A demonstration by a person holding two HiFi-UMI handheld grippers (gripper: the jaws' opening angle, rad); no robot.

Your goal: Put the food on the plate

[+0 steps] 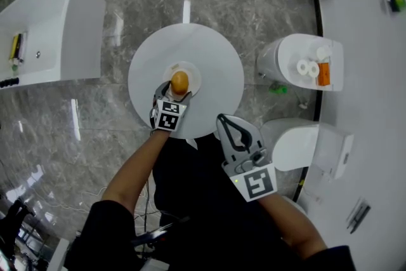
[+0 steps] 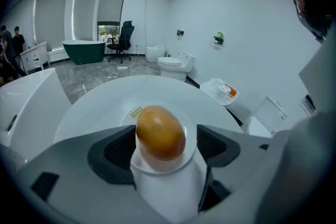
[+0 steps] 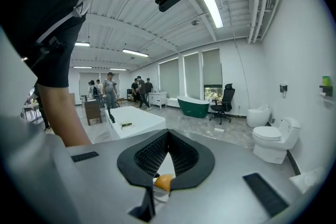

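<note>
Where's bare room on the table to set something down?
Bare: the round table's far half and right side, beyond the plate. Crowded: the plate with the food, and near edge by left gripper and right gripper.

Your left gripper point(image 1: 177, 91) covers the near rim of the plate point(image 1: 194, 75) and the lower end of the food point(image 1: 180, 81) in the head view. Past your right gripper point(image 3: 168, 134), only an orange sliver of it shows beneath the jaws. The plate's yellow label point(image 2: 136, 111) is too small to read.
</note>
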